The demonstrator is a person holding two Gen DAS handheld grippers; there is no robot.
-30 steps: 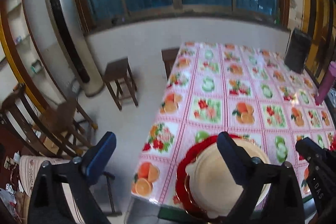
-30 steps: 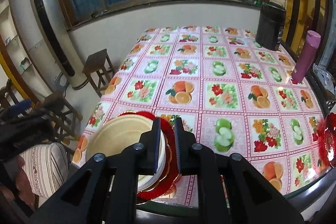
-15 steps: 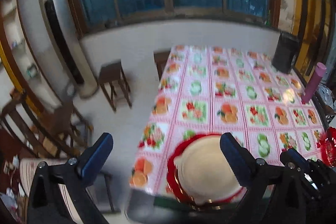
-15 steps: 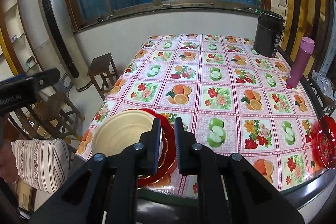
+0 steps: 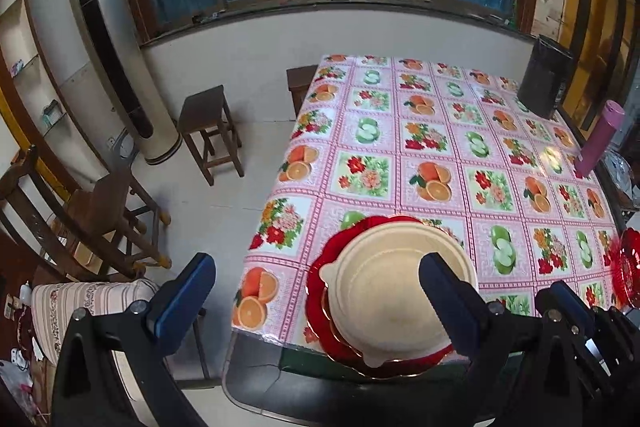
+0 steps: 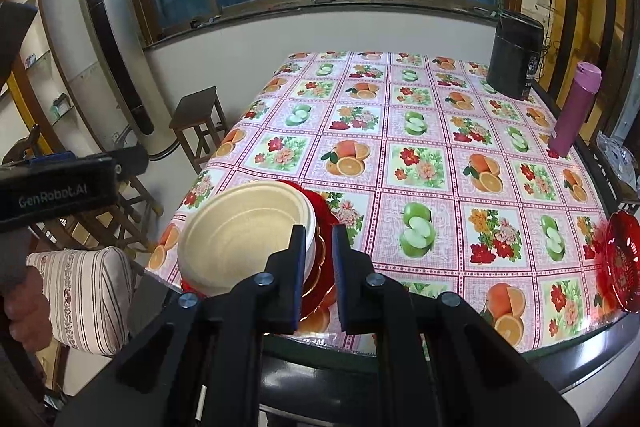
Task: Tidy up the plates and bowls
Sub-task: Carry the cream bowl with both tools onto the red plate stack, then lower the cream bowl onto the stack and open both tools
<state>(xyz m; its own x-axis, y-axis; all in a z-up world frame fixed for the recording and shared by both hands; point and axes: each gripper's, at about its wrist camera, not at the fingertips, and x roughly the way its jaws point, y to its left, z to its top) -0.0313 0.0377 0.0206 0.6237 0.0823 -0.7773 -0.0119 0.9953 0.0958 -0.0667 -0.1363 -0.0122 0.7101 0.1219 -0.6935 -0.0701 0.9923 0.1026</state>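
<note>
Our right fingers [image 6: 316, 259] are pinched together, empty; left fingers [image 5: 316, 291] spread wide, framing the cream bowl [image 5: 400, 291] stacked on red plates [image 5: 320, 291].

dim window daylight, sharp, fisheye-warped edges

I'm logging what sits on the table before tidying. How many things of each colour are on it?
Red: 2, the plate under the bowl and the dish at the table's right edge
Cream: 1, the bowl
Black: 1, the box
Pink: 1, the bottle
Total: 5
</note>
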